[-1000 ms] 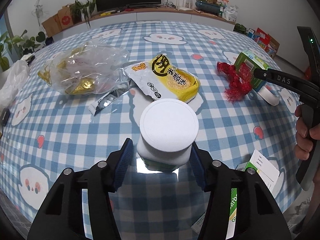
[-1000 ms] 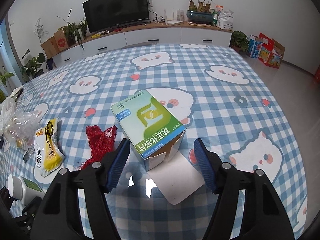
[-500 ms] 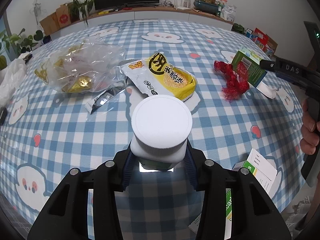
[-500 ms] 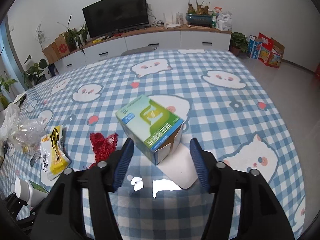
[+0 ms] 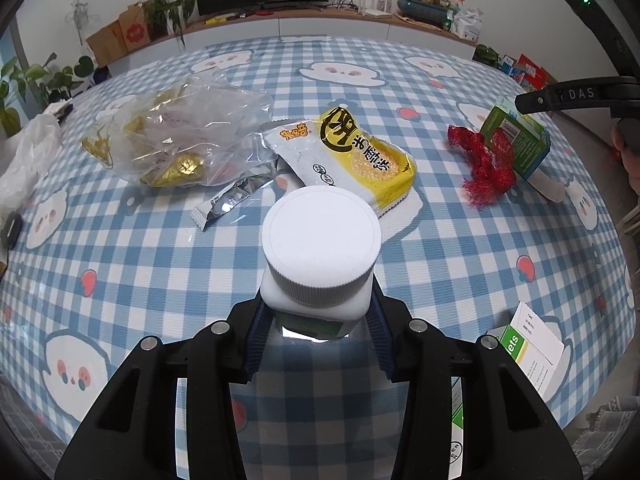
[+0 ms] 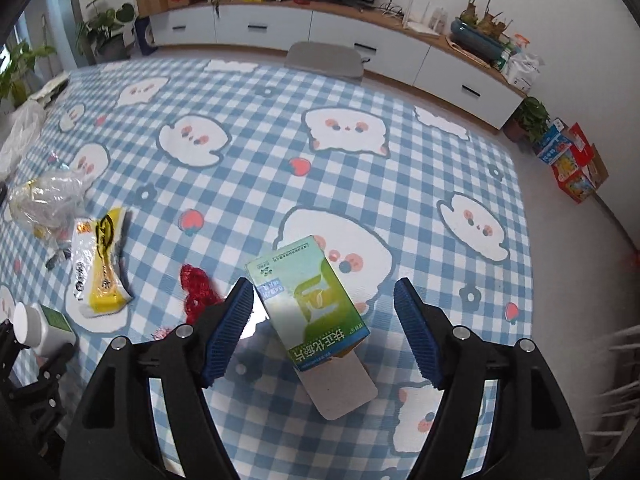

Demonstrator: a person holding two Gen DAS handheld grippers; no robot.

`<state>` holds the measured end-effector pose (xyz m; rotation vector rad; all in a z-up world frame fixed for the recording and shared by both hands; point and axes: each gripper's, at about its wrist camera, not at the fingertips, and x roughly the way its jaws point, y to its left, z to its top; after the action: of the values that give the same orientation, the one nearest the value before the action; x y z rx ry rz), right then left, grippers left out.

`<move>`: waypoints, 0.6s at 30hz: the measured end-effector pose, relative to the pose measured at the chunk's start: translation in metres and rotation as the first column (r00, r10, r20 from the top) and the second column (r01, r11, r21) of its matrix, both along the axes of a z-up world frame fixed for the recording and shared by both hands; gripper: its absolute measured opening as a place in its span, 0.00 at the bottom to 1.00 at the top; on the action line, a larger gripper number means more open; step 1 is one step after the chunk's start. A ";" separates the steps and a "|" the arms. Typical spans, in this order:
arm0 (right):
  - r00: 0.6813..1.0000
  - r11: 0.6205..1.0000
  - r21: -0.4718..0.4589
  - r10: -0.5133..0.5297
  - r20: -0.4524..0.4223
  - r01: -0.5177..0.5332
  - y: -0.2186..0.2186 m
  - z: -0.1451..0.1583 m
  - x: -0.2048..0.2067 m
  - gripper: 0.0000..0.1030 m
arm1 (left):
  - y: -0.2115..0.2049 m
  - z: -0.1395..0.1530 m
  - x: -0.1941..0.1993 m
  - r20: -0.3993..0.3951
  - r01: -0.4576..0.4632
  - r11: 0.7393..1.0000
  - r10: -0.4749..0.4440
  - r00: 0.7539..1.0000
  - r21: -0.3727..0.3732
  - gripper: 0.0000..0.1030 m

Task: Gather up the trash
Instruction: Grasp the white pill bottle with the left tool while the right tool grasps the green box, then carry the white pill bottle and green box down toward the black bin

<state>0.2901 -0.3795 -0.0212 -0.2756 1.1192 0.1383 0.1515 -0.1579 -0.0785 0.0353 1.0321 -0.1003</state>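
While left gripper [image 5: 318,330] jaws clench white bottle [image 5: 320,256] for removal, right gripper [image 6: 324,328] jaws are opening astride green box [image 6: 310,300], untouched.

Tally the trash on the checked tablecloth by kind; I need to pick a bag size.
Cardboard boxes: 2, green medicine box, small white-and-green box
Snack wrappers: 2, yellow-and-white packet, silver sachet
Clear plastic bags: 1
Red mesh nets: 1
White capped plastic bottles: 1
Total: 7
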 end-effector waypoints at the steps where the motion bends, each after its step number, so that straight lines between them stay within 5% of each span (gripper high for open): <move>1: 1.000 1.000 0.013 0.009 -0.020 -0.009 0.000 -0.003 0.001 0.67 | 0.001 0.000 0.000 0.000 0.000 1.000 0.000 1.000 -0.002 0.42; 7: 0.997 1.000 0.007 0.007 -0.079 -0.007 0.000 -0.022 0.003 0.67 | 0.002 0.001 0.001 -0.003 0.003 1.000 -0.003 1.000 -0.001 0.42; 12: 0.996 0.999 0.046 -0.007 -0.087 0.011 -0.003 -0.024 0.002 0.55 | 0.002 0.002 0.001 0.002 0.006 1.000 -0.006 1.000 -0.002 0.41; 18: 0.997 0.997 0.069 -0.035 -0.073 0.040 -0.007 -0.014 -0.005 0.50 | 0.001 0.006 -0.001 0.010 0.010 1.000 -0.010 1.000 -0.009 0.41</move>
<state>0.2852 -0.3863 -0.0353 -0.1877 1.1872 0.1550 0.1508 -0.1565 -0.0728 0.0328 1.0218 -0.1143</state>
